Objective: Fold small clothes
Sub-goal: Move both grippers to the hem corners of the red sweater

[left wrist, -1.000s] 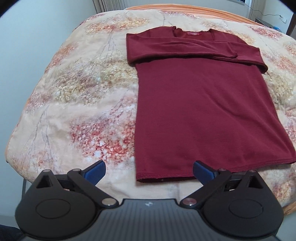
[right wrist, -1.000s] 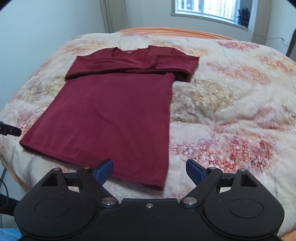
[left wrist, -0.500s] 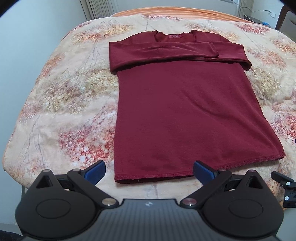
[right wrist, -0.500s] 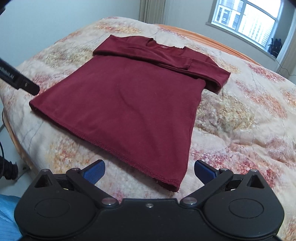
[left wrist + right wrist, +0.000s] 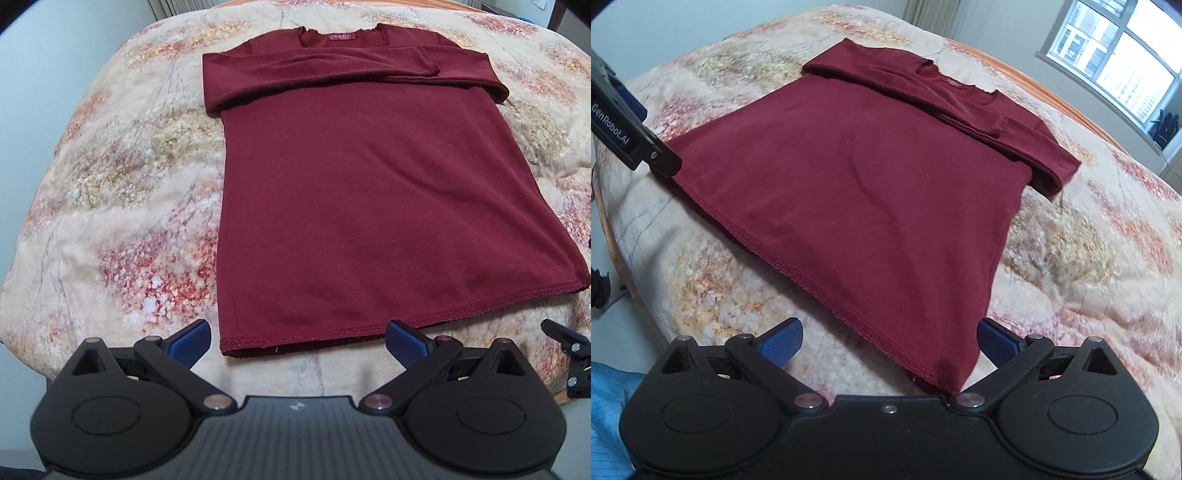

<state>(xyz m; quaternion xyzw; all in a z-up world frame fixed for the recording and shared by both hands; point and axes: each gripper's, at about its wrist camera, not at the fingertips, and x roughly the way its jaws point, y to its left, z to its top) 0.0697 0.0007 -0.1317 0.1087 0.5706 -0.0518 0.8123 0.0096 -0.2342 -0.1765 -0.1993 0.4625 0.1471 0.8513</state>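
Observation:
A dark red long-sleeved shirt (image 5: 369, 192) lies flat on the bed, both sleeves folded across the chest, collar at the far end. It also shows in the right wrist view (image 5: 871, 177). My left gripper (image 5: 297, 341) is open and empty, its jaws either side of the hem's left corner. My right gripper (image 5: 888, 341) is open and empty, with the hem's right corner between its blue fingertips (image 5: 997, 341). The right gripper's edge shows in the left wrist view (image 5: 569, 350); the left gripper shows at the hem's far corner in the right wrist view (image 5: 628, 125).
The bed carries a floral cream and red quilt (image 5: 122, 192) with an orange edge. A pale wall stands to the left. A window (image 5: 1115, 51) is at the back right. The bed's near edge drops off just below both grippers.
Both grippers have moved closer to the shirt's hem, each toward its own bottom corner. The shirt has not moved. Both grippers stay open.

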